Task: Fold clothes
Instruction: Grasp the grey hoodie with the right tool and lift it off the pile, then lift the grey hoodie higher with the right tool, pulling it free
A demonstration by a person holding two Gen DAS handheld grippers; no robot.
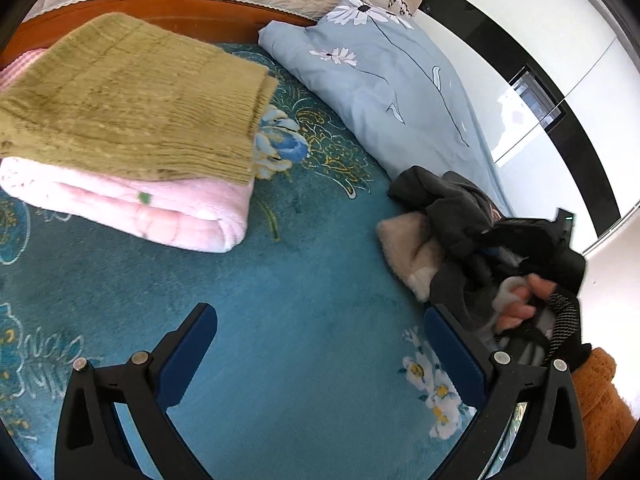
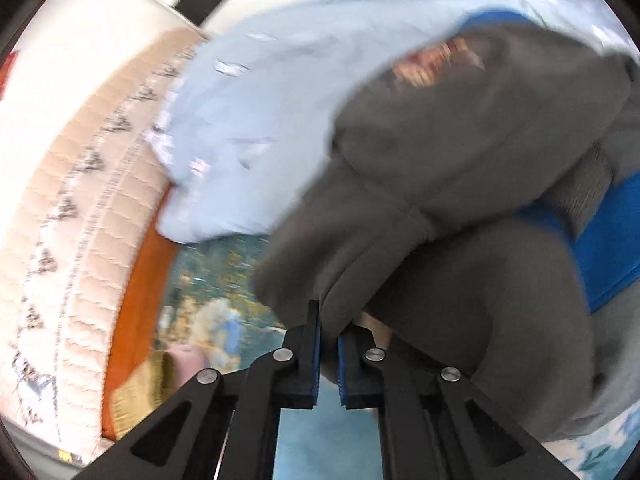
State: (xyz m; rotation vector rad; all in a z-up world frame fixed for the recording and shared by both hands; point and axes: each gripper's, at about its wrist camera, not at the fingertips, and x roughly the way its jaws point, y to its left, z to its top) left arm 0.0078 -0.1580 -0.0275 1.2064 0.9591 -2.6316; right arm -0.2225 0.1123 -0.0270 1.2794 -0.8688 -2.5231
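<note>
**Right tongs on a soft grey garment, left tongs wide and empty**

Our right gripper point(image 2: 328, 344) has its blue pads drawn nearly together, with a fold of the grey garment point(image 2: 460, 140) pinched between them. The picture is smeared, so we cannot tell how deep the bite goes. The cloth drapes in heavy, rounded folds above the fingers and shows a blue lining point(image 2: 612, 232) and a blurred printed patch. We judge it a thick fleece top: soft, limp, bulky rather than heavy, not slippery, and in no way fragile. It will sag wherever it is not held.

Our left gripper point(image 1: 320, 348) stands with its fingers spread wide, holding nothing, over bare teal bedspread point(image 1: 304, 264).

To its right lies a dark heap of clothes point(image 1: 472, 216) with a cream fleecy piece point(image 1: 408, 248) beside it, and a hand point(image 1: 520, 304) among the cloth. Further left, a folded olive knit point(image 1: 132, 100) sits on top of a folded pink blanket point(image 1: 132, 208). A pale blue floral quilt point(image 1: 384, 80) lies along the far side.

For handling, we would take a hem edge, shoulder seam or ribbed cuff, where the layers are firm enough to grip. A second hold well apart from the first would keep the span taut and stop it bunching.
</note>
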